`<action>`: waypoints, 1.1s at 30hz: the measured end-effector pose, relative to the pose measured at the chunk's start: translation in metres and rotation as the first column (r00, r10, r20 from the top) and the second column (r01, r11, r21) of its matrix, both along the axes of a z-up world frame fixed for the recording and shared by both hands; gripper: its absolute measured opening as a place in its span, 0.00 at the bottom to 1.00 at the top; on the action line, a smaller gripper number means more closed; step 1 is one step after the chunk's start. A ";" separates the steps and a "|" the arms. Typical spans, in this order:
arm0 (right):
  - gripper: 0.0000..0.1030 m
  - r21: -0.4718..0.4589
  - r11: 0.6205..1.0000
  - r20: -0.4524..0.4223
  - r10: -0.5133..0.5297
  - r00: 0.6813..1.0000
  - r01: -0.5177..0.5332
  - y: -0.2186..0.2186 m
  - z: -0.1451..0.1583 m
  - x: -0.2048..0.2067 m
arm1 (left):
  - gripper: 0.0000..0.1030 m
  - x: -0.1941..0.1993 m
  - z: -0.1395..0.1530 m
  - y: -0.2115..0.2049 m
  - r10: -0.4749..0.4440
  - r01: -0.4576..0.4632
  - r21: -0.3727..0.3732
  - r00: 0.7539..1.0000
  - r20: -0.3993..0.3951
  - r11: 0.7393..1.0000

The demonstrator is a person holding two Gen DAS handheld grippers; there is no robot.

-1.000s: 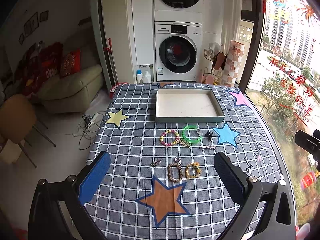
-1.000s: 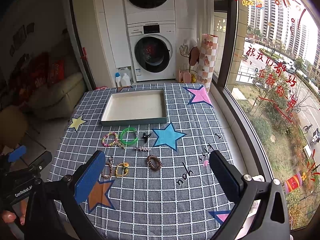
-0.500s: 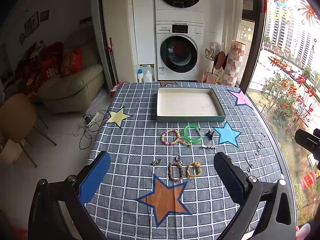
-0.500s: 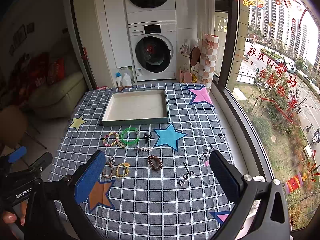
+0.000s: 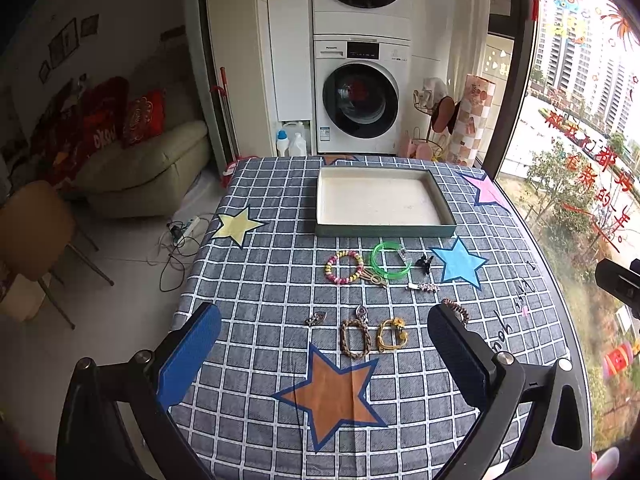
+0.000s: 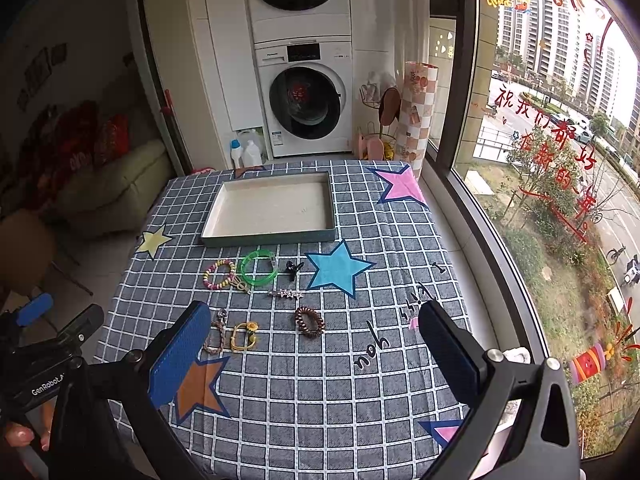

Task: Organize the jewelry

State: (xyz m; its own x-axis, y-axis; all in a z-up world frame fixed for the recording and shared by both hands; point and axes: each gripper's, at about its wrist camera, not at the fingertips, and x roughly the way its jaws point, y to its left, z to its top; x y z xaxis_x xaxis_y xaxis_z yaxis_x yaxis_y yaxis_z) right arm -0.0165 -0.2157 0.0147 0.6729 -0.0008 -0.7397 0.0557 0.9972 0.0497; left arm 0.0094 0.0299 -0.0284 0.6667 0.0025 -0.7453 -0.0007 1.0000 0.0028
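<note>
An empty grey-rimmed tray (image 5: 384, 232) (image 6: 268, 237) sits at the table's far side. In front of it lie a pastel bead bracelet (image 5: 343, 267) (image 6: 219, 274), a green bangle (image 5: 390, 260) (image 6: 259, 267), a black clip (image 5: 424, 262) (image 6: 293, 268) and a star hairpin (image 5: 423, 287) (image 6: 286, 293). Nearer lie a small charm (image 5: 316, 319), a brown braided bracelet (image 5: 354, 339) (image 6: 214, 340), a yellow cord bracelet (image 5: 392, 335) (image 6: 243, 336) and a brown coil hair tie (image 6: 309, 321). My left gripper (image 5: 324, 354) and right gripper (image 6: 314, 354) both hover open above the table's near part, holding nothing.
The checked tablecloth (image 5: 280, 288) carries coloured stars. A window (image 6: 560, 140) runs along the table's right edge. A stacked washer and dryer (image 5: 360, 96) stand behind the table, a sofa (image 5: 140, 176) and chair (image 5: 36, 232) to the left. A hand (image 6: 18, 436) holds the left gripper's handle.
Both views have shifted only slightly; the jewelry appears a little nearer. Nothing was picked up or moved, and both grippers stay open.
</note>
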 end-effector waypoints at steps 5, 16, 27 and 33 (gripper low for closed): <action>1.00 0.013 1.000 -0.059 -0.016 0.998 0.016 -0.003 -0.012 0.005 | 1.00 0.009 -0.024 0.012 0.006 -0.008 -0.023 0.995 -0.097 1.000; 1.00 0.046 0.995 -0.313 -0.069 0.947 0.088 -0.001 -0.087 0.029 | 1.00 0.036 -0.090 0.035 -0.020 0.017 -0.014 0.959 -0.284 1.000; 1.00 0.055 0.979 -0.451 -0.151 0.880 0.196 -0.014 -0.157 0.062 | 1.00 0.082 -0.165 0.029 -0.046 0.020 -0.066 0.907 -0.418 0.998; 1.00 0.032 0.985 -0.487 -0.133 0.863 0.170 -0.023 -0.197 0.096 | 0.96 0.100 -0.200 0.013 -0.036 0.013 -0.054 0.890 -0.455 0.998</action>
